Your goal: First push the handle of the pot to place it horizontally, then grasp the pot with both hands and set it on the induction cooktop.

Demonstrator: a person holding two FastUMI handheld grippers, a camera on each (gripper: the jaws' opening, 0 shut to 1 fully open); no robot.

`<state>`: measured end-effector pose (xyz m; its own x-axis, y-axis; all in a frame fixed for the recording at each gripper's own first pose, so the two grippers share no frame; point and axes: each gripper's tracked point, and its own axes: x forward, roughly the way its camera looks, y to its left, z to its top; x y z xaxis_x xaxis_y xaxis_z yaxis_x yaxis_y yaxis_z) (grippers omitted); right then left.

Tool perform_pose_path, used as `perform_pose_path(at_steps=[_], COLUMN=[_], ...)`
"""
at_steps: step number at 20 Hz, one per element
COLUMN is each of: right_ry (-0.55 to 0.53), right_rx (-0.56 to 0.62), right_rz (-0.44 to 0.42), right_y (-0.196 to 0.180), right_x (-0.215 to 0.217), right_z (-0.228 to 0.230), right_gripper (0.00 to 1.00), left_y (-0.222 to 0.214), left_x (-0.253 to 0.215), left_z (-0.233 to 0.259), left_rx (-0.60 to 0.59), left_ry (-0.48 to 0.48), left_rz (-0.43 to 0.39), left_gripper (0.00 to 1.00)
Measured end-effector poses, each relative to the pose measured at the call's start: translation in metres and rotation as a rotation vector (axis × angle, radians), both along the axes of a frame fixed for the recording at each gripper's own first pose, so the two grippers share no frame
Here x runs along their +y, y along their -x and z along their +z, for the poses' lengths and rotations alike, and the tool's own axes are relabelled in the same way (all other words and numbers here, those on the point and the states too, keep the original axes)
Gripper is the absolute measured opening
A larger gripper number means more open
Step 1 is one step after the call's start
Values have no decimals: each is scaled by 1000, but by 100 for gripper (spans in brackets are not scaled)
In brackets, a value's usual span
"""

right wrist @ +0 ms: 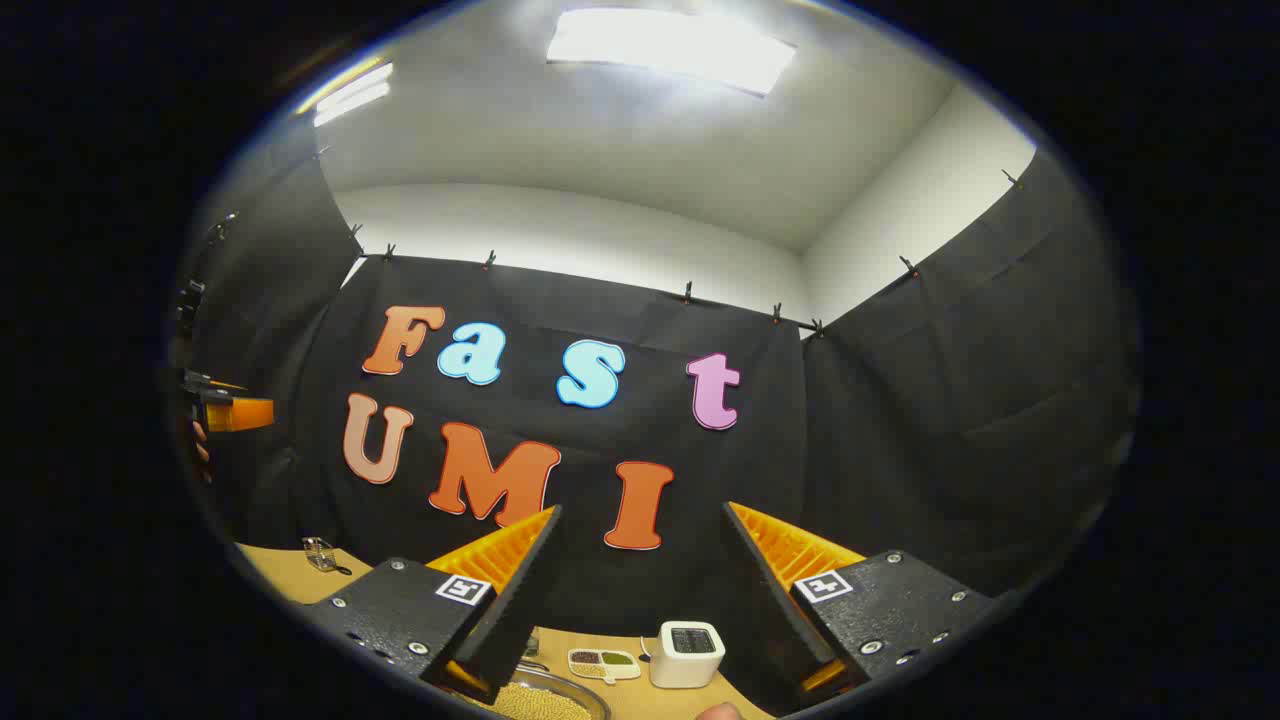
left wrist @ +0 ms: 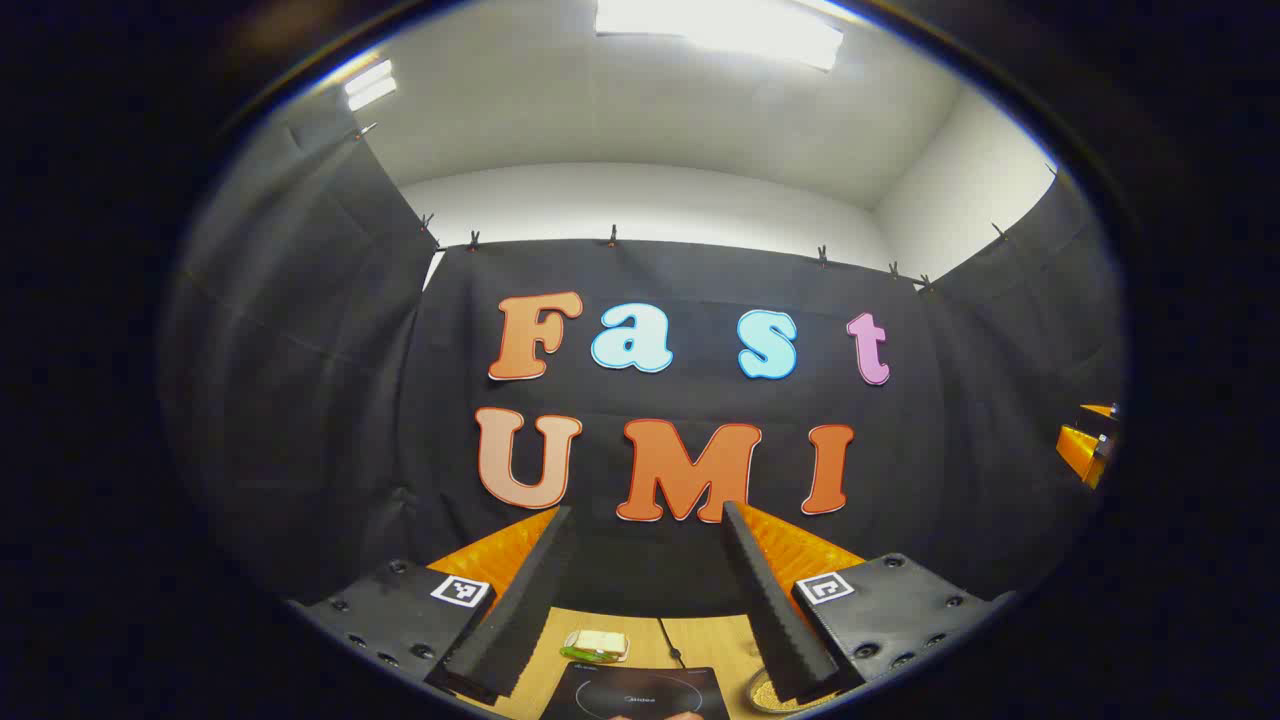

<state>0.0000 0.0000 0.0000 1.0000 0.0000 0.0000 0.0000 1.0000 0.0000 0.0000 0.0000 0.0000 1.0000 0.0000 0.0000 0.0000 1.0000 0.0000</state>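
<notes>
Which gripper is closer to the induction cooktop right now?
Left. The left gripper hangs above the induction cooktop, which lies between its open fingers. The right gripper is off to the side, above the grain bowl and white box.

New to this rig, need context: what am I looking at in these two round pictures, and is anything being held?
No robot arm here: a person holds a pair of tongs in each hand, each carrying a fisheye camera looking along its fingers. In the left gripper view, the left tongs stand open with nothing between them, above a wooden table with a black cooktop and a small dish. In the right gripper view, the right tongs are also open and hold nothing; below them sit a white box, a divided dish and a glass bowl of grains. The left tongs also show far left there.
</notes>
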Motion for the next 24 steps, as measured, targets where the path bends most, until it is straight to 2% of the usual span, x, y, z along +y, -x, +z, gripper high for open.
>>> perform_pose_path(at_steps=[8,12,19,24], right_ry=[9,4,10,3], right_rx=[21,29,35,35], right_rz=[35,47,64,69], right_y=[-6,-11,-9,-6], right_x=[19,27,32,32], right_z=[-4,-7,-10,-14], right_gripper=[94,96,95,95], left_y=[2,-2,-5,-2], left_x=[3,7,19,17], left_z=[1,-1,7,8], left_rx=[-12,-8,-57,-59], left_ry=[-33,-20,-6,-8], left_rz=[11,12,41,40], left_gripper=[95,97,95,98])
